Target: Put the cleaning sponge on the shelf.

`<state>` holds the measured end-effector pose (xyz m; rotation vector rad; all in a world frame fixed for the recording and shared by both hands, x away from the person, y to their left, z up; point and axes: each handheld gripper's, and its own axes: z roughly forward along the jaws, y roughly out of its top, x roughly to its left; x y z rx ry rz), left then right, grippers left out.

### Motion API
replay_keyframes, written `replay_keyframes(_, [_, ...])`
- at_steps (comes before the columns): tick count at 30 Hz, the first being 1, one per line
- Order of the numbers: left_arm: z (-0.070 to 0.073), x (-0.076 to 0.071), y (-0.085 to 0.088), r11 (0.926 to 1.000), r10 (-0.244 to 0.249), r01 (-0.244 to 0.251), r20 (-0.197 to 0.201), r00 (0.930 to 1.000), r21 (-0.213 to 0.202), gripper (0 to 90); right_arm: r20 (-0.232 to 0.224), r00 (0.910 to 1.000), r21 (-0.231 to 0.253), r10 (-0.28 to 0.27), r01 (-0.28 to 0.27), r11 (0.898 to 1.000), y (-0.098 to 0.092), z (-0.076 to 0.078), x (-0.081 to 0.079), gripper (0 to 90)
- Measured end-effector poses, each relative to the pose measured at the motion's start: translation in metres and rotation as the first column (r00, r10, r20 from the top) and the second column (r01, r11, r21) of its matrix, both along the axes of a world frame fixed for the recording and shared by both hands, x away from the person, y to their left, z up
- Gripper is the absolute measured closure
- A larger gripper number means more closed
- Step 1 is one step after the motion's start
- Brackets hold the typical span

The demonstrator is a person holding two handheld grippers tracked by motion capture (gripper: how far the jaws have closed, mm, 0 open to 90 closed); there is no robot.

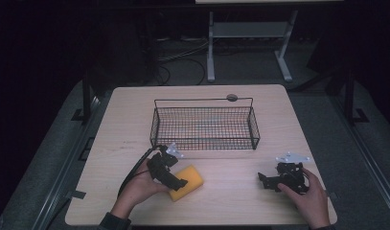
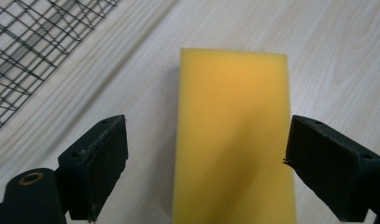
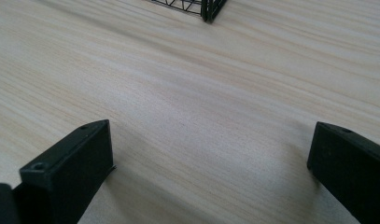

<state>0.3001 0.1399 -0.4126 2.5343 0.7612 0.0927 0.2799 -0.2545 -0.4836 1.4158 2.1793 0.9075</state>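
From the high view, the yellow sponge (image 1: 188,182) lies flat on the table (image 1: 231,191) in front of the wire basket (image 1: 204,125), its long axis slanting from near left to far right, partly under the left gripper (image 1: 176,181). The right gripper (image 1: 265,179) rests well apart to the right. In the left gripper view, the sponge (image 2: 234,135) runs lengthwise between wide-spread jaws, the right pad (image 2: 334,163) at its edge, the left clear of it. In the right gripper view, the jaws gape wide over bare wood.

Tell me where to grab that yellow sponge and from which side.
Grip the yellow sponge across its two long side faces, near the middle, coming from above. It lies flat on the table, a narrow block, and the left gripper already straddles it, jaws open, one on each long side. Its width fits between them.
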Motion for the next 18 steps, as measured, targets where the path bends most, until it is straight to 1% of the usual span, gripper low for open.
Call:
replay_keyframes(3, [-0.001, -0.003, -0.004, 0.9998, -0.01, 0.01, -0.011, 0.9999, 0.015, 12.0, 0.0, 1.0, 0.0, 0.0, 0.0, 1.0, 0.0, 0.0, 0.0, 0.0])
replay_keyframes(6, [-0.003, -0.004, -0.008, 0.9998, -0.016, 0.016, -0.015, 0.9998, 0.01, 12.0, 0.0, 1.0, 0.0, 0.0, 0.0, 1.0, 0.0, 0.0, 0.0, 0.0])
replay_keyframes(8, [-0.004, -0.005, -0.01, 0.9994, -0.028, 0.028, -0.014, 0.9995, 0.02, 12.1, 0.0, 1.0, 0.0, 0.0, 0.0, 1.0, 0.0, 0.0, 0.0, 0.0])
replay_keyframes(11, [-0.006, -0.005, -0.013, 0.9994, -0.029, 0.03, -0.022, 0.9993, 0.017, 12.0, 0.0, 1.0, 0.0, 0.0, 0.0, 1.0, 0.0, 0.0, 0.0, 0.0])
replay_keyframes(15, [-0.008, -0.007, -0.017, 0.9986, -0.046, 0.047, -0.023, 0.9987, 0.025, 12.0, 0.0, 1.0, 0.0, 0.0, 0.0, 1.0, 0.0, 0.0, 0.0, 0.0])
replay_keyframes(18, [-0.011, -0.008, -0.021, 0.9986, -0.042, 0.042, -0.015, 0.999, 0.031, 12.1, 0.0, 1.0, 0.0, 0.0, 0.0, 1.0, 0.0, 0.0, 0.0, 0.0])
